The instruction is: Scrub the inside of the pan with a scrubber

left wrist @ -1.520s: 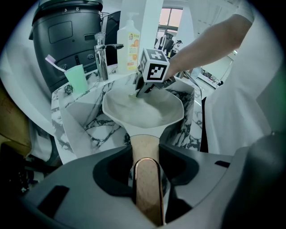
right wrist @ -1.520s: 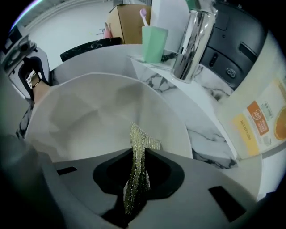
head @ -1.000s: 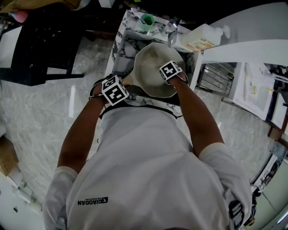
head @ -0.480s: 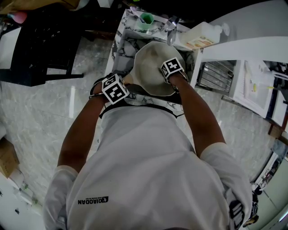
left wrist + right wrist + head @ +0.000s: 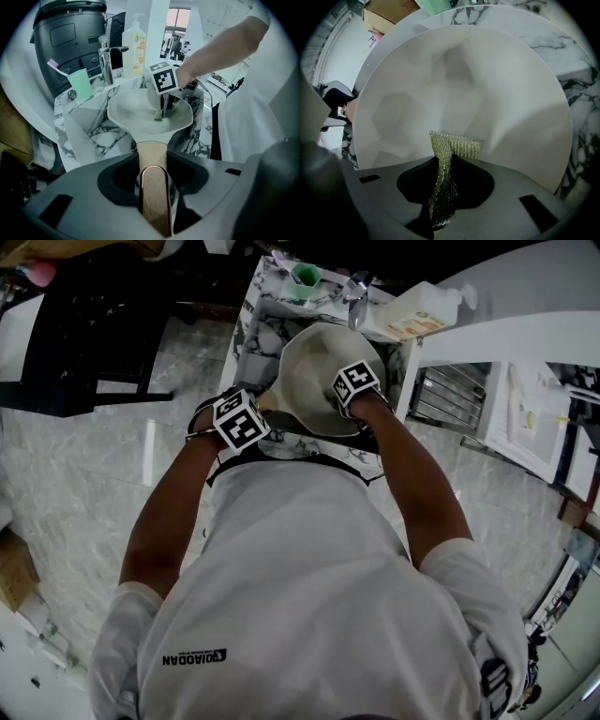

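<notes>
Inside the pan, right gripper steeply down, scrubber between its fingers.

The only word I can read is "QIAODAN", printed small in black low on the back of the person's white shirt. The black appliance behind the tap bears a tiny white mark like an "8". The soap bottle has an orange label, its print too small. The cubes on the left gripper and right gripper show square black-and-white codes, no letters.
</notes>
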`<control>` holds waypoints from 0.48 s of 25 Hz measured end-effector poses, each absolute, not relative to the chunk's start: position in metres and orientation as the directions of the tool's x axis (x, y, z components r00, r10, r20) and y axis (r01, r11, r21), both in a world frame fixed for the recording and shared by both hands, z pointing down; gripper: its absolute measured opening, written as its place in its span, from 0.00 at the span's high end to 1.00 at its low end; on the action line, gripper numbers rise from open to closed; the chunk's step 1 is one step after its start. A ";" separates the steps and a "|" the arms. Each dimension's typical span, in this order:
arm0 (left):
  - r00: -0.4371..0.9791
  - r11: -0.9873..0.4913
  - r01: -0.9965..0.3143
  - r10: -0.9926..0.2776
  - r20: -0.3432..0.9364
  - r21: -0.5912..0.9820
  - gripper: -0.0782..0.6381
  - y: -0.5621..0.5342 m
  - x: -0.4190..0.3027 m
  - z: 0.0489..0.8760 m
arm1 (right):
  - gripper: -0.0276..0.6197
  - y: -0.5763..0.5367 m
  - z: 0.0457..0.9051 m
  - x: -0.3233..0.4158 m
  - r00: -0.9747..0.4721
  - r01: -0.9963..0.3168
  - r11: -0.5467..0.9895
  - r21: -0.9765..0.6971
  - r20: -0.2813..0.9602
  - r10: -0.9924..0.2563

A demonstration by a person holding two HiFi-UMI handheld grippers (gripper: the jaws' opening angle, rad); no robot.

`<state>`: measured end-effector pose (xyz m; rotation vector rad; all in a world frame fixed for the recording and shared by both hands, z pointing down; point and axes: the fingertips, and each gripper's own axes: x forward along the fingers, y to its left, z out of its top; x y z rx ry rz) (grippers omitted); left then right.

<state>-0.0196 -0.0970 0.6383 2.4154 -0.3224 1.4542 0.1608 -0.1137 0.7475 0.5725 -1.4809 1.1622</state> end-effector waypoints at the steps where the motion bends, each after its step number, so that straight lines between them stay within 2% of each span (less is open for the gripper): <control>1: 0.461 -0.929 -0.342 -0.036 0.887 0.140 0.62 -0.097 -0.020 0.638 | 0.81 -0.109 0.746 0.157 -0.286 -0.843 0.390 -0.370 0.923 0.259; 12: 0.460 -0.932 -0.338 -0.044 0.887 0.130 0.62 -0.097 -0.019 0.637 | 0.81 -0.081 0.735 0.109 -0.466 -0.766 0.278 -0.580 0.798 0.382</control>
